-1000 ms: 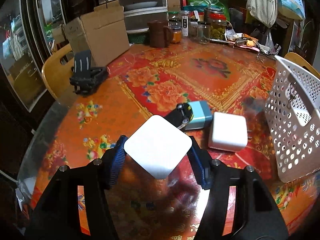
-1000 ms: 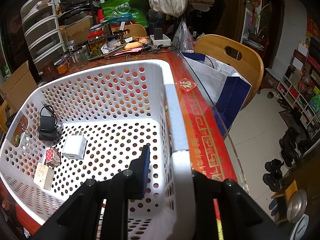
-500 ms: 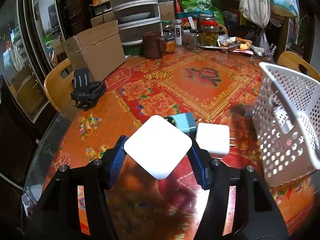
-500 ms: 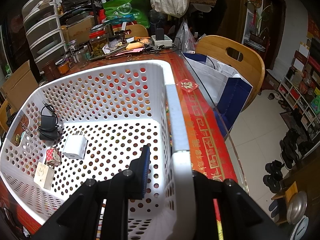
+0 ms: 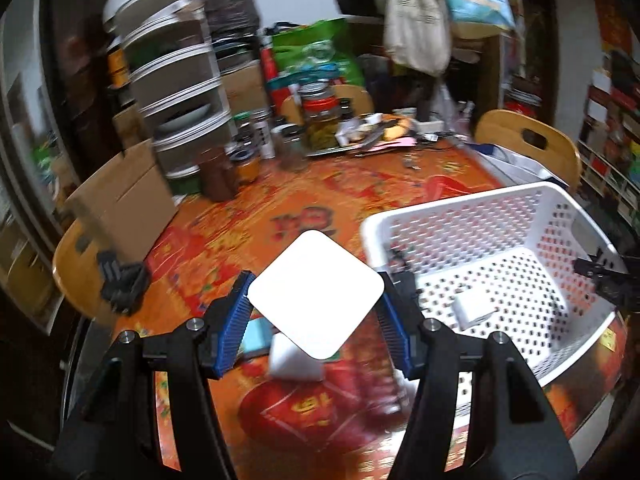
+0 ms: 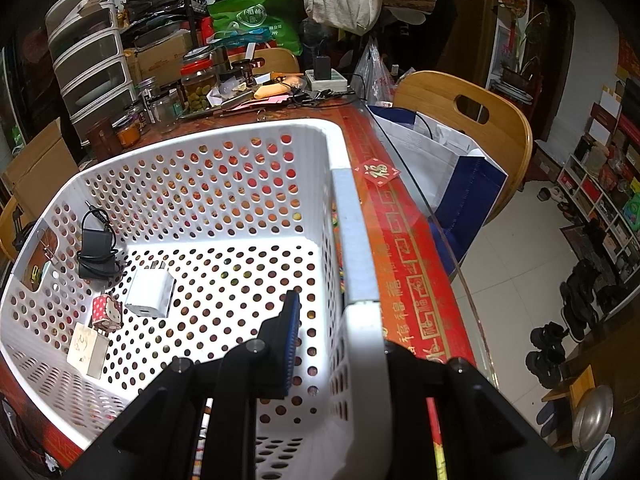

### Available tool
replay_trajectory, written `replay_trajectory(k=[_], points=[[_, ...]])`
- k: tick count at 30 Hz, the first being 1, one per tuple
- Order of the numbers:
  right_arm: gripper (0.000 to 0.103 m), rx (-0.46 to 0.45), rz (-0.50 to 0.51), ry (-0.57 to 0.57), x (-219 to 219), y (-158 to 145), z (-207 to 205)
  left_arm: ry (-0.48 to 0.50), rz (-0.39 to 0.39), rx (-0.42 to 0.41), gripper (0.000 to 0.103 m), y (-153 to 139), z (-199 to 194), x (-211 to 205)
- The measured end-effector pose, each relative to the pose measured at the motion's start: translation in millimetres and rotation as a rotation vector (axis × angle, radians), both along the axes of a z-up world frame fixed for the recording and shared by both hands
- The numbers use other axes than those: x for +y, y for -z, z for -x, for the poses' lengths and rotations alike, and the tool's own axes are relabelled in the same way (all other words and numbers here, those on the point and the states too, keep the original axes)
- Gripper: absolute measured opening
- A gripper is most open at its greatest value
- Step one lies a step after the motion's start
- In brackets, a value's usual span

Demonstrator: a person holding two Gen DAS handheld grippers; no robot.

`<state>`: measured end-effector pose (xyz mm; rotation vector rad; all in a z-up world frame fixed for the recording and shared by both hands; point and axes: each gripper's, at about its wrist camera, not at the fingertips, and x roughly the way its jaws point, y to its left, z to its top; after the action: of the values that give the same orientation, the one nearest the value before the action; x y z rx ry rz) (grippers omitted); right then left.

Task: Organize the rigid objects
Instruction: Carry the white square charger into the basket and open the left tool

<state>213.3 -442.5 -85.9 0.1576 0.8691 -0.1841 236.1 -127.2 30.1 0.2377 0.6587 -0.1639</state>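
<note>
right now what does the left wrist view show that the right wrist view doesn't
Only the left wrist view: the left hand-held gripper clamping a white square block by two corners, with a second white block and a light blue item on the table beneath it.

Only the right wrist view: the right hand-held gripper shut on the basket's rim, plus a black adapter, a small patterned charger and a cream plug inside.

Both: the white perforated basket and the white charger on its floor.
</note>
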Motion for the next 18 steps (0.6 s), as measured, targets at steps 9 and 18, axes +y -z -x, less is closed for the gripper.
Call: replay_trajectory(k=[9,18], points=[[0.02,0.001,0.0,0.0,0.2,0.2,-0.3,0.151,-0.071,0.203,0.057,12.4,-49.7,-84.4],[0.02,0.0,0.001,0.0,0.4,0.1,-0.5,0.202,-0.274,0.501,0.057,90.1,-116.6,-144.8]])
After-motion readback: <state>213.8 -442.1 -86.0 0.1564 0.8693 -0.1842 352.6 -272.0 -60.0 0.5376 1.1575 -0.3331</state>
